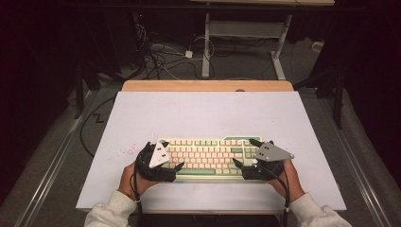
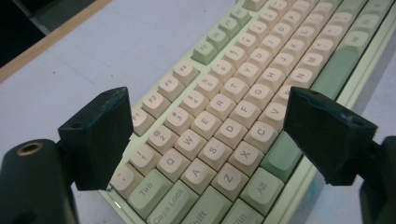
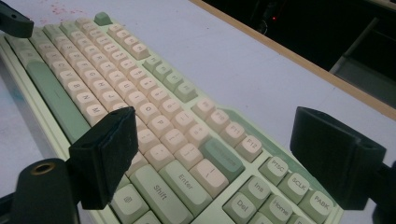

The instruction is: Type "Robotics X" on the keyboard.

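Note:
A keyboard point(image 1: 208, 156) with cream and pale green keys lies near the front of the white table top point(image 1: 203, 113). My left gripper point(image 1: 172, 154) is at its left end, held in a hand, with the jaws apart over the keys. In the left gripper view the keyboard point(image 2: 243, 70) runs between the wide jaws of the left gripper point(image 2: 210, 121), and nothing is pinched. My right gripper point(image 1: 243, 151) sits at the right end. In the right gripper view the right gripper point(image 3: 219, 149) stands open over the Enter and Shift keys of the keyboard point(image 3: 93, 70).
Pink specks point(image 1: 125, 151) mark the table left of the keyboard. A wooden strip point(image 1: 208, 85) edges the far side. Beyond it are floor cables point(image 1: 156, 56) and a white desk frame point(image 1: 246, 33). A jaw of the other gripper point(image 3: 14, 21) shows far off in the right gripper view.

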`<state>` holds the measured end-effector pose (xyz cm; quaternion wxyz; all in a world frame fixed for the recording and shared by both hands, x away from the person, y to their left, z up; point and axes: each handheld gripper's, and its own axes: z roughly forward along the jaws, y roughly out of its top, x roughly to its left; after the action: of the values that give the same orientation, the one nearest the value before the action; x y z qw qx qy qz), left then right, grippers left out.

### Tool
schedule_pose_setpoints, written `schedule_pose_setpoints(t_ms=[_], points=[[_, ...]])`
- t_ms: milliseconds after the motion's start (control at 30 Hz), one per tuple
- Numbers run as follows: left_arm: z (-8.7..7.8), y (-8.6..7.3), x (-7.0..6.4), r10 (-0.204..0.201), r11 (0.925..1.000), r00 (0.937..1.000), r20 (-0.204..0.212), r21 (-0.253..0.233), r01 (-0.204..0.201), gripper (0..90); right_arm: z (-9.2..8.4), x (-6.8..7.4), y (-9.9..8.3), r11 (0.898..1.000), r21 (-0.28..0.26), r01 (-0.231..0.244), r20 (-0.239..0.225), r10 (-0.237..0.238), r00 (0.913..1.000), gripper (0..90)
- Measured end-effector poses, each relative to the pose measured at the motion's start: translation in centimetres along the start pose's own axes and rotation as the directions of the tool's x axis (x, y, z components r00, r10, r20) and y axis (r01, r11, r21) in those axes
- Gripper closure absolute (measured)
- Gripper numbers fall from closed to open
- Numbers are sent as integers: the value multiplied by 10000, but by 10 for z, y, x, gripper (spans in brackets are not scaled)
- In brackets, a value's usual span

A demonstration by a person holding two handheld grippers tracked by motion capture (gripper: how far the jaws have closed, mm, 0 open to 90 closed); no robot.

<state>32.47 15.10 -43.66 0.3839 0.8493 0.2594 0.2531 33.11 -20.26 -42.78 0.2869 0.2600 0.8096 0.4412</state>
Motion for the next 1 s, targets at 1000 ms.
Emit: schedule_pose_setpoints(t_ms=[1000], points=[[-17, -6, 9, 39, 9990, 9974, -722, -438, -70, 152, -18, -12, 6, 9991, -47, 433, 632, -429, 9971, 160]])
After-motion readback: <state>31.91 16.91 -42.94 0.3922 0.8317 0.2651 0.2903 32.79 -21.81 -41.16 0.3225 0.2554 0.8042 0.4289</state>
